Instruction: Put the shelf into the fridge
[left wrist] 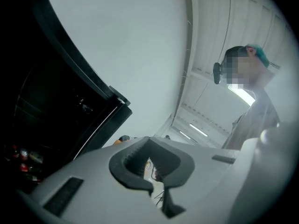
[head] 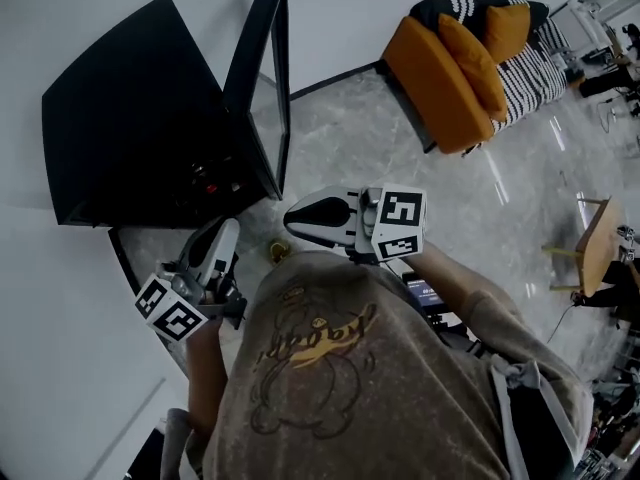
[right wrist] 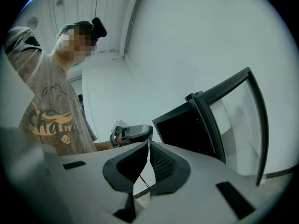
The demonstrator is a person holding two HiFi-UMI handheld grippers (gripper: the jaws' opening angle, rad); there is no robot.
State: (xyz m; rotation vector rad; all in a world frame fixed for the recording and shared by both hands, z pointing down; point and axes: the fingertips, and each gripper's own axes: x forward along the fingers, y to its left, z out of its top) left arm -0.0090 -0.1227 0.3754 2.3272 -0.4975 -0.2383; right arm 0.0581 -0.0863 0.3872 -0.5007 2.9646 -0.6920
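Facing fridge (head: 130,118): left gripper (head: 227,227), right gripper (head: 293,219)

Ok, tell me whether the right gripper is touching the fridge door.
Apart. The right gripper view shows the right gripper, fingers shut, against bare wall, the fridge door standing clear to one side.

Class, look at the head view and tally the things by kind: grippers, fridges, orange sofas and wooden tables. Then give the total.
grippers: 2 (left gripper, right gripper)
fridge: 1
orange sofa: 1
wooden table: 1
total: 5
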